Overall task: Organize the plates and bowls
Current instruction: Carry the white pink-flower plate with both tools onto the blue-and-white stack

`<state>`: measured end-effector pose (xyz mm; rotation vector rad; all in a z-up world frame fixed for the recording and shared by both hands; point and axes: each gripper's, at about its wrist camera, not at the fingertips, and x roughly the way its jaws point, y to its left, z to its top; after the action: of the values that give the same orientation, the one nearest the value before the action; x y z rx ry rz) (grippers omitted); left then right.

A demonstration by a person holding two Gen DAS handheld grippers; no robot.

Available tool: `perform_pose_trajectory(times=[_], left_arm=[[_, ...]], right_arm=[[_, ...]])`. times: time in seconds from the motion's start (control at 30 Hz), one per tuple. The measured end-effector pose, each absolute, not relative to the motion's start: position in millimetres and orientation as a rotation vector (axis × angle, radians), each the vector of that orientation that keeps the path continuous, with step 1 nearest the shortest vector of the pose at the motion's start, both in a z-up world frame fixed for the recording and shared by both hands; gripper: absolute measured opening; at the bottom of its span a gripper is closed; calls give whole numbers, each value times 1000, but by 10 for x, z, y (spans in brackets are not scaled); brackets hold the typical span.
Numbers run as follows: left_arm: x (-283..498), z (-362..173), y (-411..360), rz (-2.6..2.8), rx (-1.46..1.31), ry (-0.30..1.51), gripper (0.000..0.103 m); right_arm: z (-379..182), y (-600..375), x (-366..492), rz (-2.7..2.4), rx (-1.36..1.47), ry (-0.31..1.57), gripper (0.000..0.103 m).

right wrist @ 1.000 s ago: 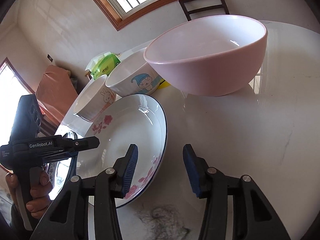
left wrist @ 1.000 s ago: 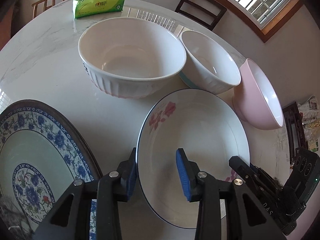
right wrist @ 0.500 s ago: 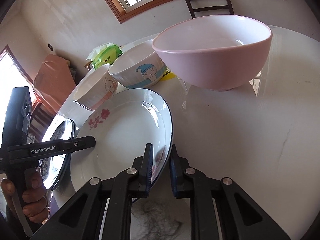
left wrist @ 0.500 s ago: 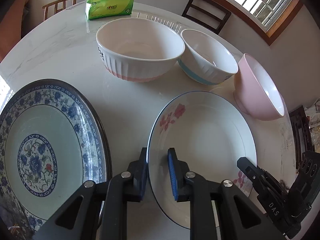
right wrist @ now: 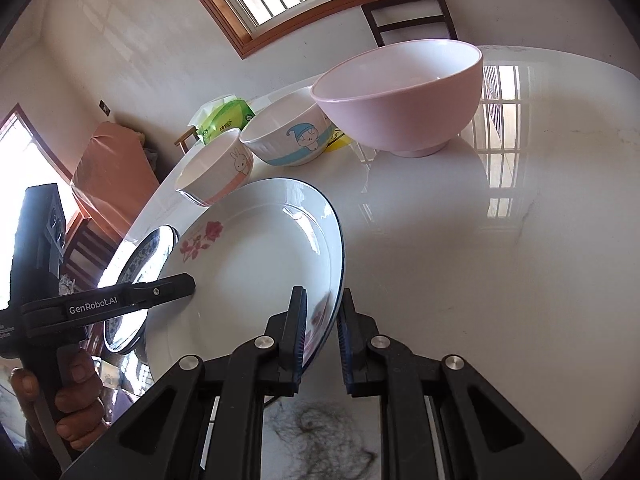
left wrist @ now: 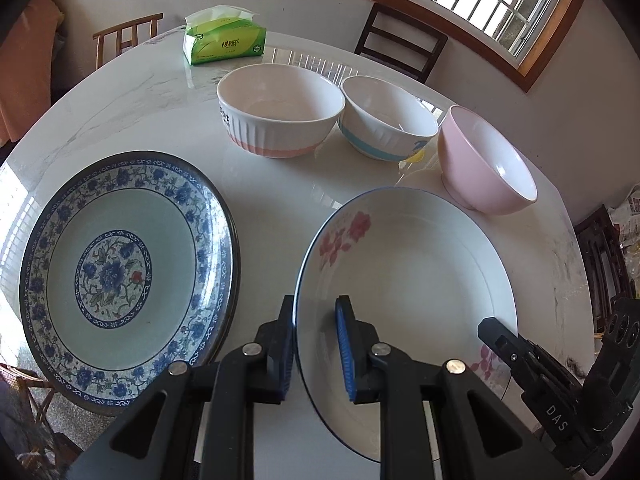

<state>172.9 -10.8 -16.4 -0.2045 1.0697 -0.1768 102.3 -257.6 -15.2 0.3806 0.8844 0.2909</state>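
left tool (right wrist: 188,286): "GenRobot.AI" | right tool (left wrist: 490,330): "DAS"

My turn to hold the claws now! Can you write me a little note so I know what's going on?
Left claw: clamped on the near left rim of the white flower plate.
Right claw: clamped on the same plate's opposite rim. Both jaws have just closed on it.
The plate looks tilted, its right edge off the round table.
Blue patterned plate: on the table to the left, untouched.
Three bowls in a row behind: ribbed bowl, blue-band bowl, pink bowl, each standing alone.
Done: flower plate gripped.
Left: probably stack it on the blue plate, then nest the bowls.
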Motion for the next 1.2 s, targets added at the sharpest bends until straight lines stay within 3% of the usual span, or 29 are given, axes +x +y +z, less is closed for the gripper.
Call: perform_pose_trajectory(times=[0.5,1.2], left_arm=[[1394,93,452,-83,-223,988,19],[1281,60,1410,39,-335,960,19]], right_arm=[[85,-2124,861,379,340,862,15],[178,-1193,1038,486,211,896,15]])
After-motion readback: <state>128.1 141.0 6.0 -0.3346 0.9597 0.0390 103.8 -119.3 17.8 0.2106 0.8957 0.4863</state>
